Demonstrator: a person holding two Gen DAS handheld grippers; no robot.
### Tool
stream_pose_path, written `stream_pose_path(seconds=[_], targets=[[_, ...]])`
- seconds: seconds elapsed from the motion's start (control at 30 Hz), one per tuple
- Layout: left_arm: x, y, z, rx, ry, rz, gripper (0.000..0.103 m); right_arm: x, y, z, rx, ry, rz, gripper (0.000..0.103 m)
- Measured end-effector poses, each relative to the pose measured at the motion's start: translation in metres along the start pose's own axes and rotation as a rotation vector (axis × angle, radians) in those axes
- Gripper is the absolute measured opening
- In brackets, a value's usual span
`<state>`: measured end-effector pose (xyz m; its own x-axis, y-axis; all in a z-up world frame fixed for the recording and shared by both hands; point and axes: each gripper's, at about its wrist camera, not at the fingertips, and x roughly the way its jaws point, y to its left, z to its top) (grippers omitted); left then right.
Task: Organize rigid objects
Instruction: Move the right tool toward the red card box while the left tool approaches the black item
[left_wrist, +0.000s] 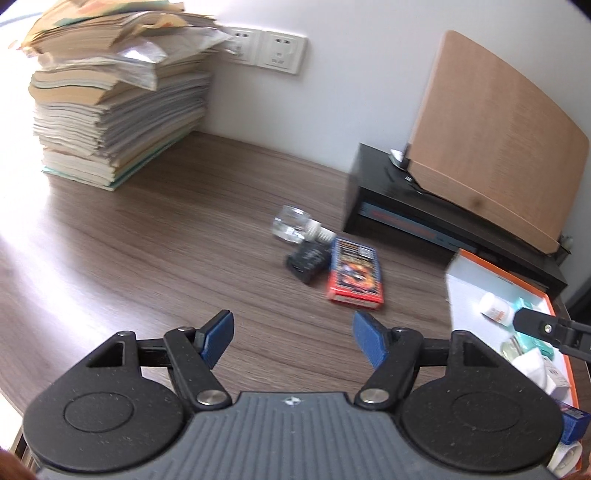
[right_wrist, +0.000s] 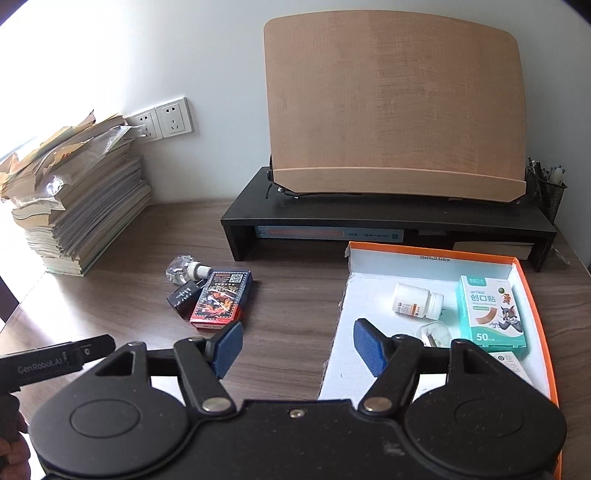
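Both the left gripper (left_wrist: 293, 341) and right gripper (right_wrist: 295, 347) hang released, jaws empty. The card box (right_wrist: 220, 302), black block (right_wrist: 181, 298) and glass bottle (right_wrist: 186, 271) sit clustered on the tabletop (right_wrist: 140, 258) at centre-left of the right wrist view, outside the orange-rimmed tray (right_wrist: 537, 306). I'd take the card box across its narrow sides first, avoiding the touching block.

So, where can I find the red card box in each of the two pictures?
Left wrist view: the red card box lies right of centre on the desk, beside the small black object.
Right wrist view: it lies left of centre, left of the orange tray.
Shared landmark: the glass bottle just behind it.
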<state>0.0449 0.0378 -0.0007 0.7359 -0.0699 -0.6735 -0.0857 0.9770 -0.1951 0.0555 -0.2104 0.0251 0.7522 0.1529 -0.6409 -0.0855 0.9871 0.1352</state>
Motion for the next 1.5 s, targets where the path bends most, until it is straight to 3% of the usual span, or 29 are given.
stream_pose_path(seconds=[0.4,0.7,1.03,1.43,1.5], targets=[[-0.015,0.073,0.026,-0.081,-0.034,0.080,0.077,0.033,0.033,-0.001,0.001,0.036,0.036,0.081],[0.007,0.081,0.025,-0.075,0.004,0.032,0.080,0.078,0.061,-0.004,-0.022,0.105,0.056,0.083],[0.050,0.065,0.038,0.041,0.043,-0.090,0.084,0.142,0.090,0.002,-0.024,0.176,0.044,0.083],[0.122,0.050,0.066,0.223,0.058,-0.185,0.088,0.185,0.099,0.000,-0.001,0.177,-0.025,0.083],[0.134,0.051,0.073,0.271,0.052,-0.208,0.089,0.187,0.100,-0.001,-0.014,0.161,-0.040,0.075]])
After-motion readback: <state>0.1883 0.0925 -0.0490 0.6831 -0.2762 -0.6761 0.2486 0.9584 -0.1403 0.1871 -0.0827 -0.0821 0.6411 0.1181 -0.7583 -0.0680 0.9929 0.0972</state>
